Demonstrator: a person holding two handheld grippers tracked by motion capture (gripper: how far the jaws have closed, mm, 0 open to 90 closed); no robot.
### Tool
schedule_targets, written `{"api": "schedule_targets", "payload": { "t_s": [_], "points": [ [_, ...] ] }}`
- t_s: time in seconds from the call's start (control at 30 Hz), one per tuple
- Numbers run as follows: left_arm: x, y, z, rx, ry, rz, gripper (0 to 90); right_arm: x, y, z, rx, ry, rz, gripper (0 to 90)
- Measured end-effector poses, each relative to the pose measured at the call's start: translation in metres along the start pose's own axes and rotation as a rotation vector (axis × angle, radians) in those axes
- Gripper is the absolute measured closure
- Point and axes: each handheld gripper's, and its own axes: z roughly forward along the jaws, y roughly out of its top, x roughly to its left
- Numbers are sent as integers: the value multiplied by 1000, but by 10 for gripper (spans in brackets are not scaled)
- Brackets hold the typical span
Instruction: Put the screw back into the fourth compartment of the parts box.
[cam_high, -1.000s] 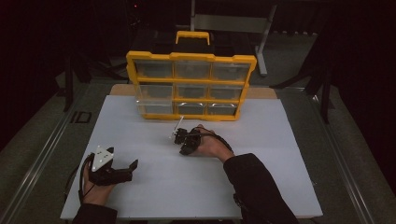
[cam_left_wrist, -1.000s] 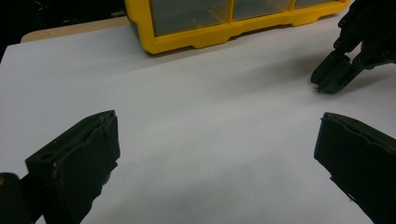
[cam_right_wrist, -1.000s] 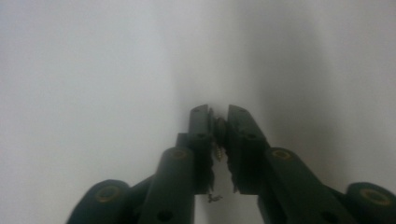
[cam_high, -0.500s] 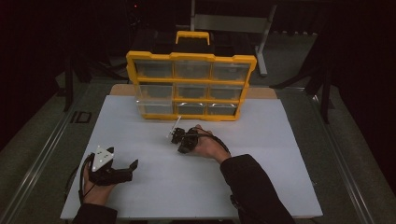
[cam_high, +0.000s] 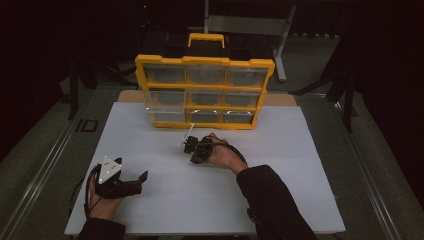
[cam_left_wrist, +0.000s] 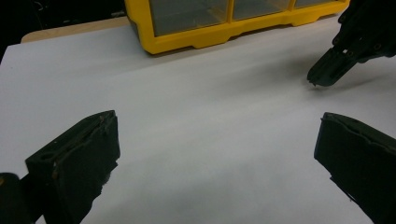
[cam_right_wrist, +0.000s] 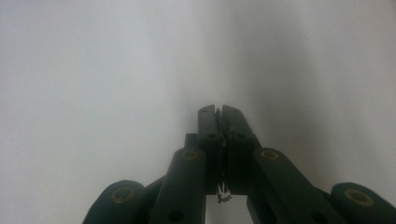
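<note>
On the white table, the yellow drawer box stands upright at the far edge. The right gripper sits just in front of it, jaws pressed together on something small that I cannot identify. The left gripper rests near the front left, jaws spread wide, gripping nothing.

Darkened lab or workshop recording station: white-covered bench between metal rails, black surroundings, a yellow parts organiser with clear drawers, metal stand behind.
</note>
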Motion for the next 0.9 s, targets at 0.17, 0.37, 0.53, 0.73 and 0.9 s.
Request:
{"api": "schedule_targets", "payload": {
  "t_s": [0.17, 0.37, 0.53, 0.73, 0.9],
  "points": [
    [0, 0, 0, -1, 0, -1, 9, 1, 4, -11, -16, -3, -8, 870],
    [0, 0, 0, -2, 0, -2, 9, 0, 8, -25, -32, -12, -28, 869],
    [0, 0, 0, -1, 0, -1, 9, -1, 10, -35, -40, -17, -39, 869],
    [0, 0, 0, 0, 1, 1, 9, -1, 13, -47, -47, -27, -47, 869],
    [0, 0, 0, -3, 1, -2, 9, -2, 17, -58, -57, -33, -57, 869]
  ]
}}
